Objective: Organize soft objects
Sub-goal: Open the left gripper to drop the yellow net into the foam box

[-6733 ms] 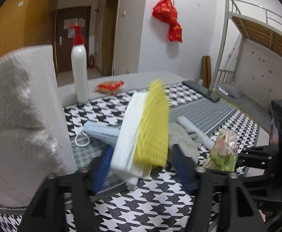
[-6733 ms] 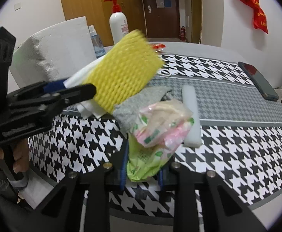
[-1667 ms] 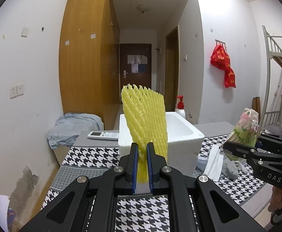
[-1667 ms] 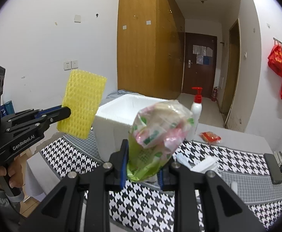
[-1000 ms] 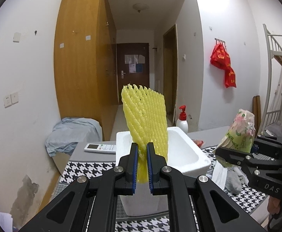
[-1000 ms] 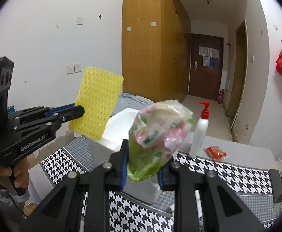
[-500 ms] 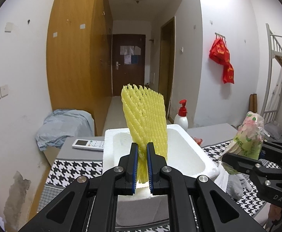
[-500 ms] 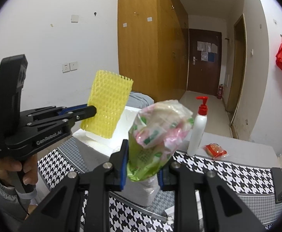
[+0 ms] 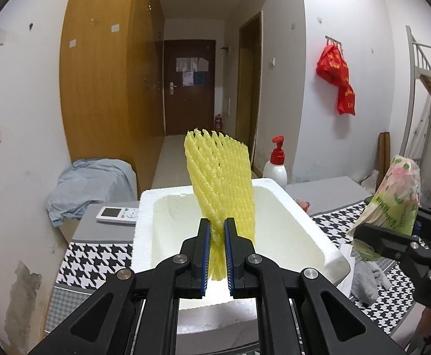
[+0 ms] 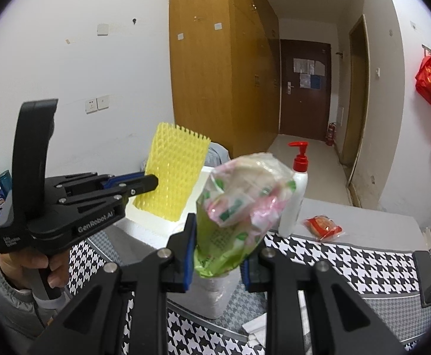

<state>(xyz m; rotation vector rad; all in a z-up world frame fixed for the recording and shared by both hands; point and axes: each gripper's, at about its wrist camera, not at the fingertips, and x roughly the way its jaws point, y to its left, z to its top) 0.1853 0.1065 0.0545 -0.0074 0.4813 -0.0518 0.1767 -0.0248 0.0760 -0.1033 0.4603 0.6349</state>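
Houndstooth cloth (image 9: pixel 97 261); white foam box (image 9: pixel 330 256); ribbed yellow mesh (image 9: pixel 221 183).

The white foam box (image 9: pixel 310 236) is wide open on top and bare inside — plenty of room to drop straight in. The pump bottle (image 9: pixel 275 168) stands just behind its far rim, and a remote (image 9: pixel 117 214) lies on the table (image 10: pixel 372 227) off the far left corner. On the right, the right hand-held gripper (image 9: pixel 363 233) with its plastic bag (image 9: pixel 392 195) crowds that side.

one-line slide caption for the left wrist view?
Left gripper shut on a yellow foam mesh sleeve above the open white styrofoam box on the houndstooth table.
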